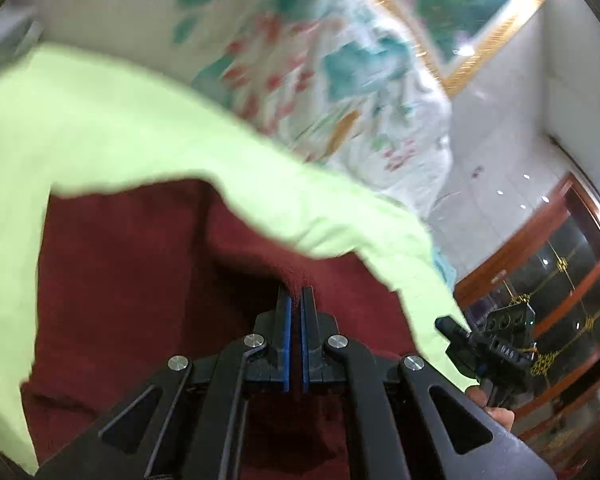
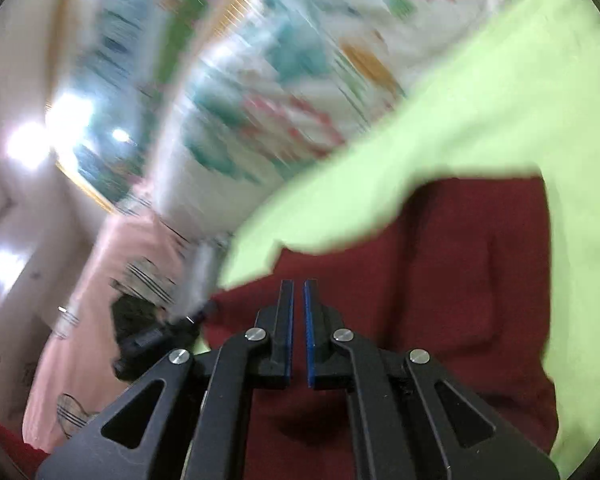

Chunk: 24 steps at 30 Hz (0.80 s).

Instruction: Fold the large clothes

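Note:
A dark red cloth [image 1: 160, 280] fills the lower middle of both views, and a light green garment [image 1: 80, 128] borders it on the left and top. A green sleeve-like strip runs down to the right. My left gripper [image 1: 296, 288] is shut, and a puckered fold of the red cloth rises into its tips. My right gripper [image 2: 299, 281] is shut over the red cloth [image 2: 440, 280], close to the edge of the green garment [image 2: 520, 100]. Whether it pinches fabric I cannot tell. In the left wrist view the green strip ends at the right gripper [image 1: 450, 326]. The left gripper [image 2: 204, 312] shows blurred at the red cloth's edge.
White bedding printed in teal and red [image 1: 320, 80] lies behind the clothes. A gold-framed picture [image 1: 472, 8] hangs on the wall. A wooden cabinet with glass doors [image 1: 560, 280] stands at the right. A pink patterned sheet [image 2: 112, 280] lies at the left.

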### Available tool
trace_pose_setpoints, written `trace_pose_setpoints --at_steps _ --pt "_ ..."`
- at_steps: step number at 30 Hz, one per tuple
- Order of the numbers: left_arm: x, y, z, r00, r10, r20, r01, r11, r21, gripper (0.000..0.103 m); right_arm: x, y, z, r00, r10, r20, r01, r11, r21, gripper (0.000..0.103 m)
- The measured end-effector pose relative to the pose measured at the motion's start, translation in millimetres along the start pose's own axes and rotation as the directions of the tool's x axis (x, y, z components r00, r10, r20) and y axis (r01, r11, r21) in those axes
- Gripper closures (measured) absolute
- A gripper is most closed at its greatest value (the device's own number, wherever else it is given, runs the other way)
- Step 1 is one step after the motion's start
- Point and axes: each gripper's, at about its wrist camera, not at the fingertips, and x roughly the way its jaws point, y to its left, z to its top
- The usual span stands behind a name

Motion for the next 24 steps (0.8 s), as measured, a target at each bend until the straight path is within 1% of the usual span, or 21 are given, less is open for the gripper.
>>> trace_pose_setpoints --at_steps 1,3,4,5,6,7,8,10,11,12,13,14,15,16,17,18,19,20,21,23,24 --pt "3.6 2.3 -4.7 1.0 0.001 -0.01 -0.001 1.0 -0.009 0.102 10.2 -4.9 -7.7 0.997 -0.047 -0.057 0.048 0.999 0.009 0.097" --pt "4.9 7.5 -16.5 1.0 -0.004 -0.023 0.003 1.0 -0.02 0.102 19.0 -8.9 -16.3 0.991 -0.077 -0.11 0.081 0.996 0.035 0.093" --pt "5.5 10.1 -22.1 1.0 -0.007 -0.027 0.006 1.0 -0.028 0.102 21.4 -10.4 -20.0 0.989 -0.083 -0.12 0.089 0.995 0.044 0.09" --pt "5.5 12.6 -24.9 1.0 -0.008 -0.029 0.007 0.999 -0.037 0.102 22.6 -11.0 -22.1 0.989 -0.085 -0.12 0.091 0.995 0.046 0.081" --pt "6.7 15.8 -27.6 0.999 -0.007 -0.033 0.006 0.999 -0.046 0.102 24.8 -10.9 -24.4 0.988 -0.089 -0.123 0.095 0.994 0.045 0.068" --pt "7.8 18.9 -29.4 0.999 -0.003 -0.037 0.001 0.998 -0.056 0.102 29.3 -11.8 -26.1 0.986 -0.098 -0.137 0.106 0.993 0.046 0.061" --pt "9.5 21.7 -30.6 0.999 0.005 -0.041 -0.007 0.998 -0.064 0.102 35.1 -13.4 -27.4 0.98 -0.12 -0.159 0.129 0.991 0.044 0.056" --pt "11.6 28.4 -30.3 0.999 0.014 -0.049 -0.018 0.997 -0.072 0.102 43.6 -14.5 -28.6 0.976 -0.127 -0.179 0.137 0.989 0.047 0.056" --pt "11.9 28.9 -29.3 0.999 0.013 -0.053 -0.017 0.997 -0.074 0.102 47.5 -15.6 -29.1 0.973 -0.121 -0.196 0.133 0.99 0.053 0.057" --pt "11.8 28.9 -29.5 0.998 0.014 -0.056 -0.018 0.997 -0.071 0.102 52.0 -17.5 -30.3 0.97 -0.114 -0.214 0.129 0.99 0.057 0.064" --pt "12.5 26.8 -28.5 0.998 0.015 -0.059 -0.019 0.997 -0.069 0.102 57.9 -15.9 -31.3 0.968 -0.1 -0.231 0.114 0.992 0.047 0.075" --pt "12.6 25.4 -26.9 0.998 0.002 -0.059 -0.006 0.997 -0.075 0.102 63.1 -12.3 -30.8 0.964 -0.105 -0.243 0.118 0.992 0.038 0.099" --pt "11.5 21.7 -22.2 0.998 -0.025 -0.052 0.021 0.997 -0.078 0.102 64.4 -8.4 -27.7 0.966 -0.106 -0.238 0.116 0.993 0.031 0.099" --pt "7.3 15.0 -15.2 0.999 -0.04 -0.029 0.039 0.997 -0.062 0.102 62.1 -2.9 -22.2 0.973 -0.096 -0.212 0.103 0.994 0.022 0.099" --pt "3.3 8.2 -8.8 0.999 -0.051 -0.005 0.051 0.998 -0.04 0.102 55.4 5.1 -15.1 0.982 -0.078 -0.17 0.081 0.997 0.008 0.099" --pt "-1.9 0.5 -2.2 0.998 -0.061 0.02 0.061 0.998 -0.013 0.102 41.9 16.5 -0.7 0.995 -0.034 -0.093 0.032 0.999 -0.014 0.099" --pt "-6.5 -6.1 3.0 0.997 -0.06 0.046 0.06 0.998 0.015 0.102 29.7 24.2 8.8 1.0 0.003 -0.03 -0.004 1.0 -0.029 0.099" --pt "-8.8 -8.6 5.3 0.996 -0.063 0.057 0.061 0.998 0.027 0.102 19.5 27.4 13.3 1.0 0.029 0.013 -0.028 0.999 -0.042 0.099" --pt "-8.4 -8.7 5.2 0.996 -0.067 0.054 0.066 0.997 0.03 0.102 11.9 29.1 16.5 0.999 0.021 0.035 -0.018 0.998 -0.065 0.099" --pt "-2.9 -2.8 -3.9 0.999 -0.037 0.027 0.036 0.999 0.034 0.102 14.3 23.8 10.8 0.999 -0.04 -0.008 0.04 0.995 -0.089 0.099" --pt "2.1 3.6 -11.7 1.0 -0.021 0.0 0.021 0.999 0.024 0.102 18.8 13.5 0.8 0.996 -0.074 -0.054 0.069 0.994 -0.088 0.099"
